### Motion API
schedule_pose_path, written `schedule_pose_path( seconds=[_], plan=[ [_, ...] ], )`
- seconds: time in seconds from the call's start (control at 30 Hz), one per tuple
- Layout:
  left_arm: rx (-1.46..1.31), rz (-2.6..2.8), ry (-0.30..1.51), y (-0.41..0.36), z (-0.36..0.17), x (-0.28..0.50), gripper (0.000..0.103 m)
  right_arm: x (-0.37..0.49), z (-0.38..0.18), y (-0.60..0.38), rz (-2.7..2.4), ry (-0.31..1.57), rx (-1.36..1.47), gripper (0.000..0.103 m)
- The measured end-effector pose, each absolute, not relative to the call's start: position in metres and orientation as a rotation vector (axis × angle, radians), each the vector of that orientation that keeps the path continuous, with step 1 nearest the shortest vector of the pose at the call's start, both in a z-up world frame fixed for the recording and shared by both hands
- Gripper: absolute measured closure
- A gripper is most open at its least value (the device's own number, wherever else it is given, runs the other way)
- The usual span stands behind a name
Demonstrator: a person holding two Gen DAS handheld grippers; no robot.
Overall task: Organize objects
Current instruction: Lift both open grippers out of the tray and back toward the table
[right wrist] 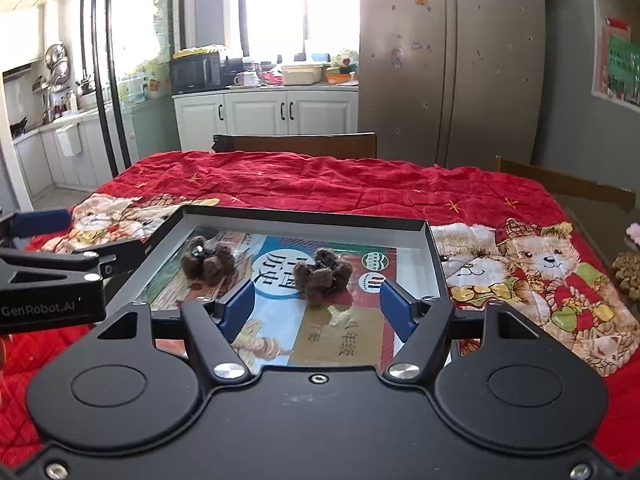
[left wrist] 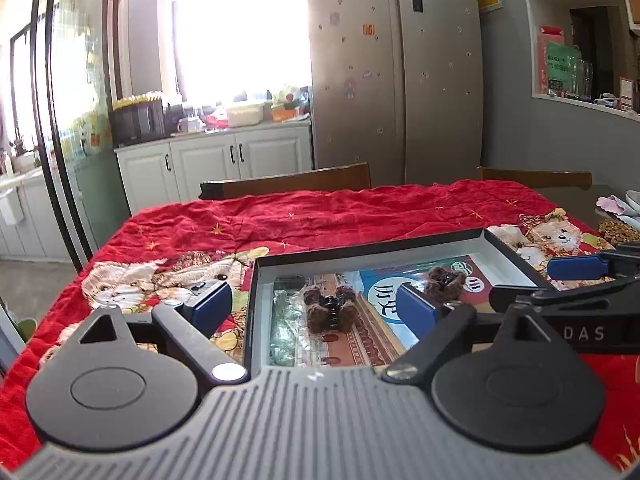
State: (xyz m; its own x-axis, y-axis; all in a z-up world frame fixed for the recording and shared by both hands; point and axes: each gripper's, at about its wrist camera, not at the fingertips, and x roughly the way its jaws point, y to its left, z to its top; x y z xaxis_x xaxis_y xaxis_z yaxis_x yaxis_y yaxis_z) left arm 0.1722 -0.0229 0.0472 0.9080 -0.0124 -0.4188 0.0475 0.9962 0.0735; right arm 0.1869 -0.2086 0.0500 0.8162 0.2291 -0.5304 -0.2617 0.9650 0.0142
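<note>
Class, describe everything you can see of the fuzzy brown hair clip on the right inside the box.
The right hair clip is a claw clip covered in brown fuzzy pompom-like tufts, with black plastic teeth showing at the top middle. It lies inside the shallow black-rimmed box, resting on the printed book cover near a round white label. It sits apart from the other brown clip to its left. Neither gripper touches it.
</note>
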Motion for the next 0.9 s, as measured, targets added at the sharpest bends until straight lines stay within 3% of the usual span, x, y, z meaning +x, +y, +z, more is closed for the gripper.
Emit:
schedule_pose_path(
  seconds=[0.9],
  plan=[
    [0.133,-0.090,0.356,-0.013,0.063,0.080,0.002,0.094,0.068,-0.223,0.284,0.497,-0.098,0.028]
  ],
)
